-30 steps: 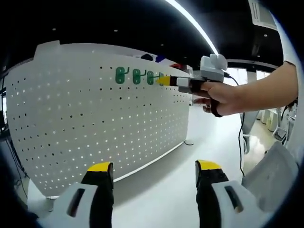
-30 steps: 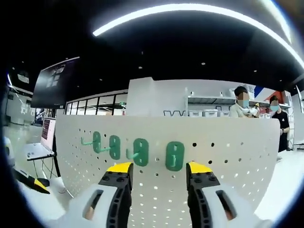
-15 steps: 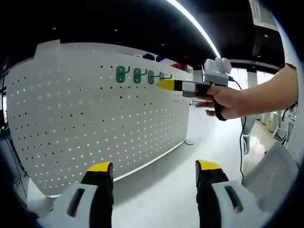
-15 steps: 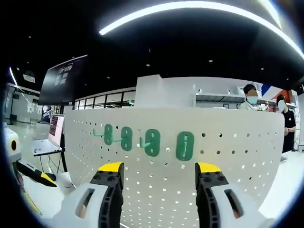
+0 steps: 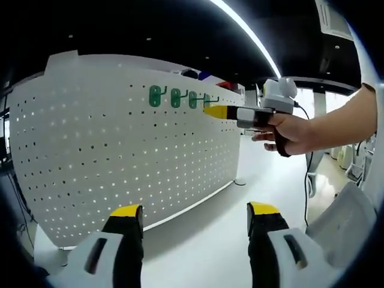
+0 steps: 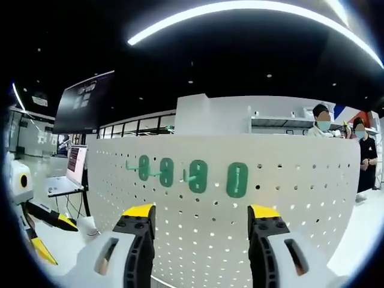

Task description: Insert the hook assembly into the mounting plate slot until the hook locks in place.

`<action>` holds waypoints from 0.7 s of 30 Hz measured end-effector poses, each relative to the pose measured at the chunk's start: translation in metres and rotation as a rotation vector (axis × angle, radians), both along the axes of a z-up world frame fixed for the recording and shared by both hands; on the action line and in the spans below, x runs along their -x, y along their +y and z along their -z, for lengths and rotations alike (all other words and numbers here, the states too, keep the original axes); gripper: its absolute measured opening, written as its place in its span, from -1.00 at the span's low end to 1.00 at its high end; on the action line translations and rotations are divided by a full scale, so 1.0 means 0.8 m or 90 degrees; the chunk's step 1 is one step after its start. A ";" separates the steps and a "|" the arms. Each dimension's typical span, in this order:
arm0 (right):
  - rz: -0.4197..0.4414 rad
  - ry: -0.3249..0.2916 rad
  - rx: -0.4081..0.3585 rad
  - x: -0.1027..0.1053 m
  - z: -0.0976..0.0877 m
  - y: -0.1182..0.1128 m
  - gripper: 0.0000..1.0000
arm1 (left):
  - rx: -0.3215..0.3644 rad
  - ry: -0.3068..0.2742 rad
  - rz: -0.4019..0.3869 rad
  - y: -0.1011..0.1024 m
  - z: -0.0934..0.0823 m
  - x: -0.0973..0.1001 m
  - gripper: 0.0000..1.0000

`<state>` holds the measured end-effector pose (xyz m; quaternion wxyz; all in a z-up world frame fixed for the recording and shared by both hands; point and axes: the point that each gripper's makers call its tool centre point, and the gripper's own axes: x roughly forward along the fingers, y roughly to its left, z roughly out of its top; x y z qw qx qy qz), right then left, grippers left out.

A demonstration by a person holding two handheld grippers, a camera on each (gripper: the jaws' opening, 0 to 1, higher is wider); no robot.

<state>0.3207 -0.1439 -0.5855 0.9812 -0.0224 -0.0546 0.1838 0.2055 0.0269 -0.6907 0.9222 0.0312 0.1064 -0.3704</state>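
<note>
A white pegboard mounting plate stands upright on the table. Several green hooks hang in a row near its top edge. In the right gripper view the same row runs from the left hook to the rightmost hook, which sits flat on the plate. My right gripper faces that row, open, with nothing between its jaws. A hand holds my right gripper just off the row's right end. My left gripper is open and low, well back from the plate.
Two people stand behind the plate at the right. A laptop and a dark screen are at the left. The left gripper shows at the left edge. White tabletop lies in front of the plate.
My right gripper has drawn back from the hook row, empty; the hooks look smaller between its jaws. The left gripper has not moved.
</note>
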 end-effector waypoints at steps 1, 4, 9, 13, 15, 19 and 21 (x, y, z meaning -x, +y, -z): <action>-0.005 -0.001 -0.006 0.003 0.000 0.001 0.22 | 0.002 -0.001 -0.001 0.001 -0.001 0.000 0.46; -0.009 -0.001 -0.007 0.010 0.002 0.000 0.22 | 0.004 -0.001 -0.007 0.005 -0.002 -0.002 0.46; -0.015 0.013 -0.008 0.022 0.013 -0.003 0.20 | 0.011 -0.004 -0.014 0.008 -0.007 -0.002 0.47; -0.023 0.024 -0.008 0.034 0.024 -0.003 0.20 | 0.011 -0.007 -0.017 0.010 -0.008 -0.001 0.47; -0.027 0.029 -0.009 0.041 0.029 -0.002 0.20 | 0.010 -0.009 -0.018 0.011 -0.008 -0.001 0.47; -0.031 0.035 -0.009 0.052 0.035 -0.002 0.20 | 0.011 -0.009 -0.020 0.014 -0.009 0.001 0.47; -0.031 0.039 -0.007 0.057 0.038 -0.003 0.20 | 0.010 -0.010 -0.021 0.016 -0.009 0.001 0.48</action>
